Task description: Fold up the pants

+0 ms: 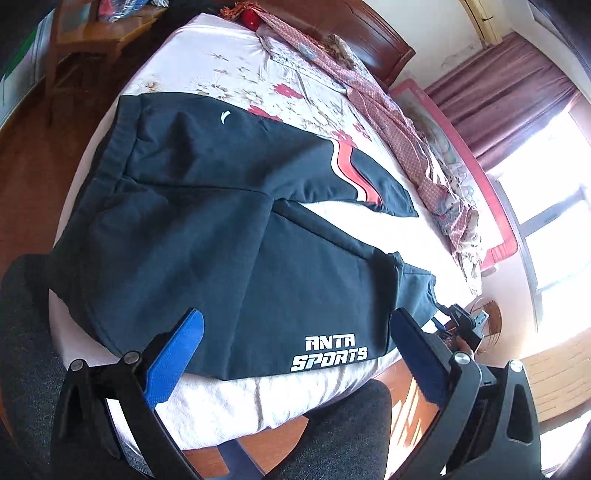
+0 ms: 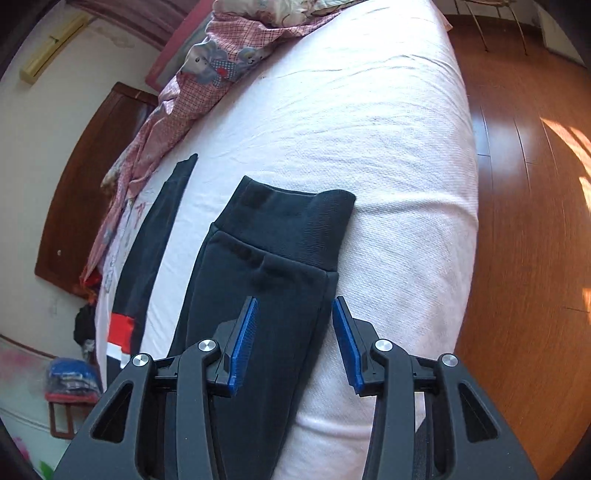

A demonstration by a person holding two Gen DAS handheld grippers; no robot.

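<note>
Dark navy sweatpants lie spread flat on the bed, waistband at the left, legs running right. The near leg bears a white "ANTA SPORTS" print; the far leg has a red and white stripe. My left gripper is open, hovering over the near leg close to the bed's front edge. My right gripper is open just above the near leg's ribbed cuff, one finger on each side of the leg's outer edge. The right gripper also shows in the left wrist view, beside the cuff.
The bed has a white sheet with a floral part. A pink checked blanket is bunched along the far side. A wooden headboard, a wooden chair, wood floor and a bright window surround it.
</note>
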